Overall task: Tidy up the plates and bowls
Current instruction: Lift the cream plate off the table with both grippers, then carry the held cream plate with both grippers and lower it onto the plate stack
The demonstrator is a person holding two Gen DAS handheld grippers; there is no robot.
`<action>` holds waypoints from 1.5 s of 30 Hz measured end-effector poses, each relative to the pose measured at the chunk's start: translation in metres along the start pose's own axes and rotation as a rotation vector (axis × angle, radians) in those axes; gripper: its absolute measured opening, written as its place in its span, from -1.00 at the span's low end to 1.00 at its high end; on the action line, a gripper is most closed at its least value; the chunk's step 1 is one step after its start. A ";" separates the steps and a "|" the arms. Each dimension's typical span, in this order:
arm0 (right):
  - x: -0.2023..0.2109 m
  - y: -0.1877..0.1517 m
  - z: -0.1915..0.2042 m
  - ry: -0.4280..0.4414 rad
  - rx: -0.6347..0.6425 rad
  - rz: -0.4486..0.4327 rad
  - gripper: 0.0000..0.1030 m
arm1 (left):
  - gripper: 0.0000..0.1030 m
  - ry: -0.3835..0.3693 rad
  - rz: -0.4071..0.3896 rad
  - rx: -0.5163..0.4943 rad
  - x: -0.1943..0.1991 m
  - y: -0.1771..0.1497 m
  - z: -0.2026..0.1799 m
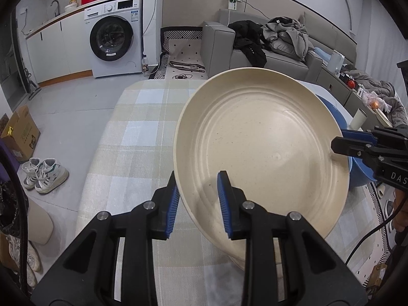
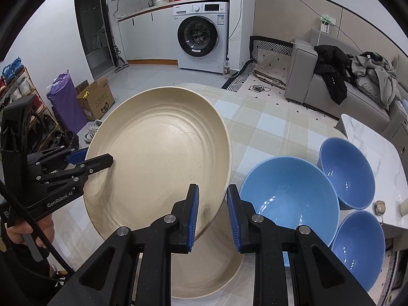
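A large cream plate (image 1: 265, 150) is held tilted above the checked tablecloth (image 1: 132, 148); it also shows in the right wrist view (image 2: 158, 158). My left gripper (image 1: 199, 204) straddles its near rim, one pad under and one on top. My right gripper (image 2: 211, 214) straddles the opposite rim and shows in the left wrist view (image 1: 357, 145). A second cream plate (image 2: 204, 275) lies on the table beneath. Three blue bowls stand to the right: a large one (image 2: 288, 196), one behind (image 2: 346, 173), one in front (image 2: 357, 244).
A white marble side table (image 2: 377, 153) stands right of the bowls. A grey sofa (image 2: 331, 86) with clothes is beyond. A washing machine (image 2: 201, 38) stands at the back. A cardboard box (image 1: 20, 132) and shoes (image 1: 43, 173) lie on the floor at left.
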State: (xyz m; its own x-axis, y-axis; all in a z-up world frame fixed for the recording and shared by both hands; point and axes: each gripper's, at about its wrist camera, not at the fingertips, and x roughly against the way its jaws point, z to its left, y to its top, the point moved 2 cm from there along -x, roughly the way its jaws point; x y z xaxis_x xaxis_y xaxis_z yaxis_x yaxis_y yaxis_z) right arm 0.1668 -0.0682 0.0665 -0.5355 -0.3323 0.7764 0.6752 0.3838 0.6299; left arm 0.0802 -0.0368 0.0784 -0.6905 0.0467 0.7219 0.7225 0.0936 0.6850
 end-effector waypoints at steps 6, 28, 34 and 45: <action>0.004 -0.016 0.000 0.009 -0.022 -0.012 -0.53 | -0.51 -0.016 0.007 -0.016 -0.001 -0.014 -0.004; 0.006 -0.064 -0.013 0.002 -0.138 -0.033 -0.53 | -0.51 -0.072 0.035 -0.084 -0.025 -0.043 -0.027; 0.000 -0.081 -0.022 0.020 -0.186 -0.040 -0.53 | -0.51 -0.070 0.050 -0.109 -0.035 -0.049 -0.035; -0.013 -0.098 -0.029 0.022 -0.218 -0.023 -0.53 | -0.51 -0.072 0.076 -0.125 -0.054 -0.056 -0.039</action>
State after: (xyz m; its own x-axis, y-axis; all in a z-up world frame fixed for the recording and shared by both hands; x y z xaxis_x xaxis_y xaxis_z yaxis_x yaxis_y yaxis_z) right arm 0.1225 -0.1267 -0.0063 -0.5429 -0.3582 0.7596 0.7575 0.1816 0.6271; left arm 0.0785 -0.0836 0.0052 -0.6309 0.1209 0.7664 0.7686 -0.0376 0.6387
